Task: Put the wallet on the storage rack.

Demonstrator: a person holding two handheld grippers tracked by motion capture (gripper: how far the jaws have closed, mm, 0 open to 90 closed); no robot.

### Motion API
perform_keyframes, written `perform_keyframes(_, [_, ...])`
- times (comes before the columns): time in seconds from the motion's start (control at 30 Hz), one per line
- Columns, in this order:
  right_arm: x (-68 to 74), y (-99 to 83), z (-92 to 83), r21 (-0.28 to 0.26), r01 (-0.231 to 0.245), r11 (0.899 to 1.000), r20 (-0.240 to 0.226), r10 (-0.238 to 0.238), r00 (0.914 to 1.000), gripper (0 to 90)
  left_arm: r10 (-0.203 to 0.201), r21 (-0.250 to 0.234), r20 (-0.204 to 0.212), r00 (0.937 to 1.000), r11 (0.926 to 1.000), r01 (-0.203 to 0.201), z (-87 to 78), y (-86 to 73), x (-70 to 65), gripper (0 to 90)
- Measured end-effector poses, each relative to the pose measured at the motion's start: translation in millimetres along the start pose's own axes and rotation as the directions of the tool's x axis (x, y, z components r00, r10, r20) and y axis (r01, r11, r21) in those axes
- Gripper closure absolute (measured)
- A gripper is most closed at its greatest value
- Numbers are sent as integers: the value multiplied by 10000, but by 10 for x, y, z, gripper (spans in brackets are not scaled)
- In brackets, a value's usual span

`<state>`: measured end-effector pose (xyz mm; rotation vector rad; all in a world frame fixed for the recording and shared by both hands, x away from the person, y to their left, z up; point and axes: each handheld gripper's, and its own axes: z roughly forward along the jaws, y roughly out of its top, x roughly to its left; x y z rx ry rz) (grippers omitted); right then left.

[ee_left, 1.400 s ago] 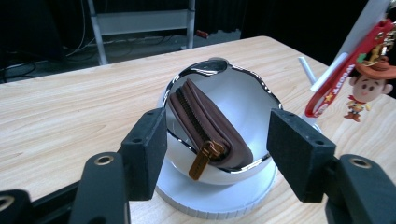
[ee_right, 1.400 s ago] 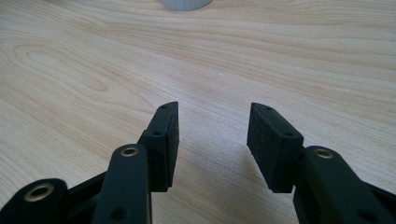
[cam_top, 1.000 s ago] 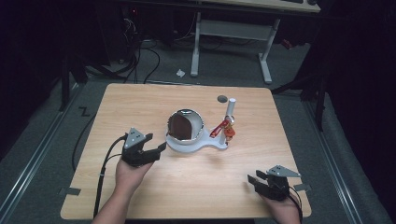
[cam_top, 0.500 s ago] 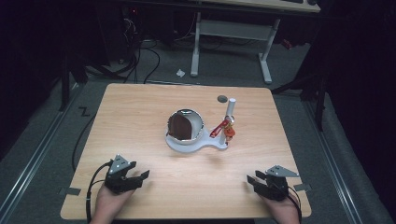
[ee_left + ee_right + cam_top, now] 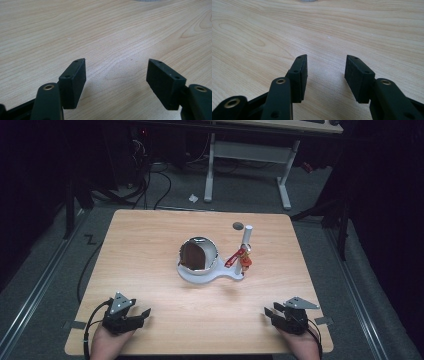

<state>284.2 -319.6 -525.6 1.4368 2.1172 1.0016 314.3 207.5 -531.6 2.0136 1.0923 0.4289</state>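
Note:
At the middle of the wooden table [image 5: 150, 245] a shiny metal bowl [image 5: 198, 254] sits on a white base plate [image 5: 214, 276]. A red toggle clamp [image 5: 239, 258] and an upright white post [image 5: 246, 236] stand at the plate's right end. My left gripper [image 5: 141, 314] rests near the front left corner, well short of the bowl. In the left gripper view it [image 5: 116, 72] is open over bare wood. My right gripper [image 5: 270, 312] lies near the front right corner. The right gripper view shows it [image 5: 325, 67] open too, with nothing between its jaws.
A small dark disc [image 5: 238, 226] lies on the table behind the white post. Beyond the far edge stand a white desk frame [image 5: 250, 155] and loose cables on the grey floor [image 5: 150, 185]. A metal rail [image 5: 35, 285] runs along the floor at the left.
My left gripper has pulled back from beside the bowl toward the front left corner and come down to the table. The right gripper has stayed where it was.

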Motion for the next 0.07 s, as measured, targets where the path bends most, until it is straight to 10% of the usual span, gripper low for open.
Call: perform_keyframes(0.07, [1, 0, 4, 33, -15, 10000, 25, 15, 10000, 530, -114, -19, 89, 9999, 9999, 114, -9, -6, 22, 323])
